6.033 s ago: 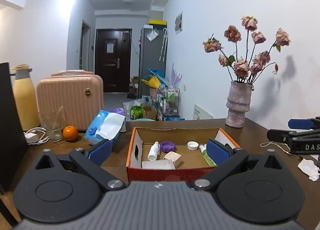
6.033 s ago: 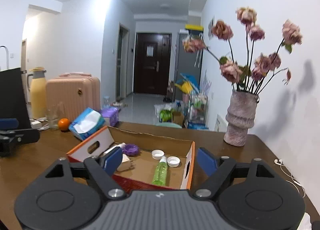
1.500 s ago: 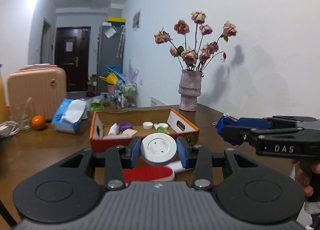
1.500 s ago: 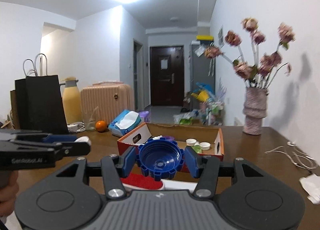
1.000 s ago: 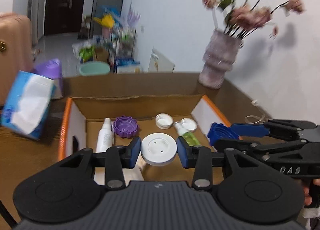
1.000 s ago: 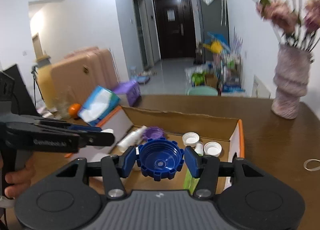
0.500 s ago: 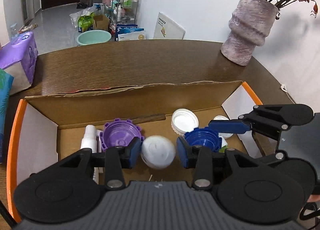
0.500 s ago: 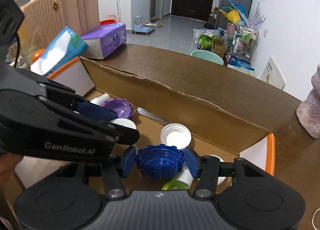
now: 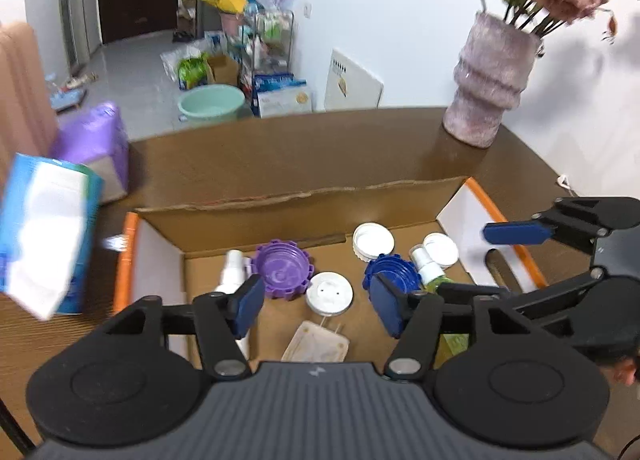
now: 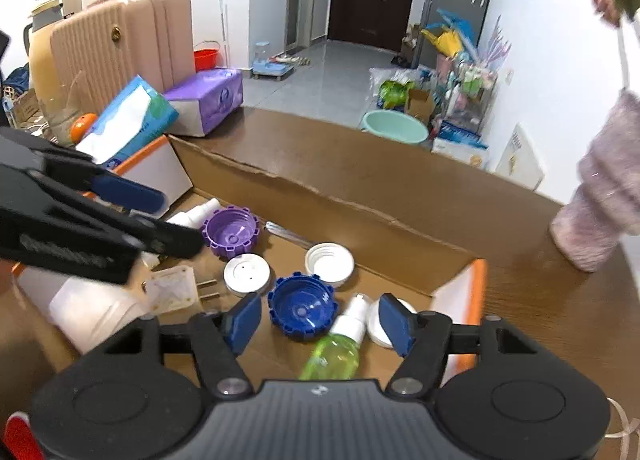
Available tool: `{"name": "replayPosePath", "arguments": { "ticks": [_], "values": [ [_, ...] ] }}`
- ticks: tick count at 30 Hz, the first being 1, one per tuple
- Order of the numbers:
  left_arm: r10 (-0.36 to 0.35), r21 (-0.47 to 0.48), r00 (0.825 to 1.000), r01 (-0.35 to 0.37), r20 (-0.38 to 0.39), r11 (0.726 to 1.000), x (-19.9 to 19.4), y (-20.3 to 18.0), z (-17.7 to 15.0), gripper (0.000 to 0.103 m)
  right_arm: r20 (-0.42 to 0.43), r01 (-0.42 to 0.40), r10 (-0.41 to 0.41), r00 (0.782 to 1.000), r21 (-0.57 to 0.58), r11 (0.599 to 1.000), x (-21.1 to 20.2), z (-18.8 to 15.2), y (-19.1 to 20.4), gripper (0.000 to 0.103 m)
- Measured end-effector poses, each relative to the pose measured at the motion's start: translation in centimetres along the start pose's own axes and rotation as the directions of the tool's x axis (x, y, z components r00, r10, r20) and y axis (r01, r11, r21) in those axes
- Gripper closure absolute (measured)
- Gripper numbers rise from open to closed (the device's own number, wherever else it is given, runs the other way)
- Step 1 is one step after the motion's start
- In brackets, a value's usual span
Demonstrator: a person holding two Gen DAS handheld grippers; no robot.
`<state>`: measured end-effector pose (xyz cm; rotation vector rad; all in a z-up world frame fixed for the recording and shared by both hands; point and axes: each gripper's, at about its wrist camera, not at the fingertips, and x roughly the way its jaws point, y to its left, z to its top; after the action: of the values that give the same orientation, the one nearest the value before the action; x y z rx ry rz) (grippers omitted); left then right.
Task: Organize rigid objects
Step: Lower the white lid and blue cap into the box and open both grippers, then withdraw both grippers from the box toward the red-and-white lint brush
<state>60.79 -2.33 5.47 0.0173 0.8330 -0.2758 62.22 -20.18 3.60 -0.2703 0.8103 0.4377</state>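
The round white plastic disc and ridged blue plastic cap lie in the orange-edged cardboard box; left gripper and right gripper are opening, empty. Nothing visibly remains outside.

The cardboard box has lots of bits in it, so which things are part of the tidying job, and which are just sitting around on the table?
Part of the job:
cardboard box
blue cap
white disc
purple cap
green spray bottle
white lid
plug adapter

Just lying about:
vase
blue tissue pack
purple tissue box
orange
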Motion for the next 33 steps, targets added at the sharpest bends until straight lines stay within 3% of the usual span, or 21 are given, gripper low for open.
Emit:
{"name": "replayPosePath", "arguments": {
  "ticks": [7, 14, 18, 21, 23, 26, 33],
  "values": [
    [0.053, -0.007, 0.995, -0.052, 0.089, 0.999, -8.1, -0.3, -1.8, 0.027, 0.043, 0.063, -0.064, 0.997, 0.017, 0.998, -7.1, -1.1, 0.2, 0.032],
    [0.116, -0.032, 0.973, -0.111, 0.200, 0.993, -14.5, -1.0, -5.6, 0.017, 0.138, 0.079, -0.087, 0.987, 0.063, 0.995, -13.1, -3.6, 2.0, 0.031],
    [0.172, -0.075, 0.933, -0.156, 0.315, 0.985, -17.6, -1.3, -8.0, 0.004, 0.225, 0.098, -0.117, 0.967, 0.096, 0.991, -15.9, -5.4, 3.6, 0.023],
    [0.211, -0.084, 0.890, -0.193, 0.405, 0.978, -19.6, -2.2, -10.0, 0.002, 0.326, 0.103, -0.138, 0.935, 0.122, 0.987, -17.6, -7.2, 5.0, 0.019],
    [0.213, -0.079, 0.872, -0.199, 0.441, 0.977, -20.5, -2.8, -11.3, 0.002, 0.374, 0.092, -0.142, 0.917, 0.149, 0.985, -18.5, -8.5, 5.8, 0.018],
    [0.214, -0.060, 0.852, -0.212, 0.478, 0.975, -21.7, -3.9, -13.2, 0.001, 0.435, 0.076, -0.151, 0.888, 0.186, 0.980, -19.5, -10.5, 6.9, 0.012],
    [0.210, -0.064, 0.806, -0.211, 0.553, 0.975, -24.4, -5.4, -18.0, 0.000, 0.464, 0.086, -0.163, 0.871, 0.182, 0.980, -21.2, -14.2, 9.6, 0.011]
  ]
}}
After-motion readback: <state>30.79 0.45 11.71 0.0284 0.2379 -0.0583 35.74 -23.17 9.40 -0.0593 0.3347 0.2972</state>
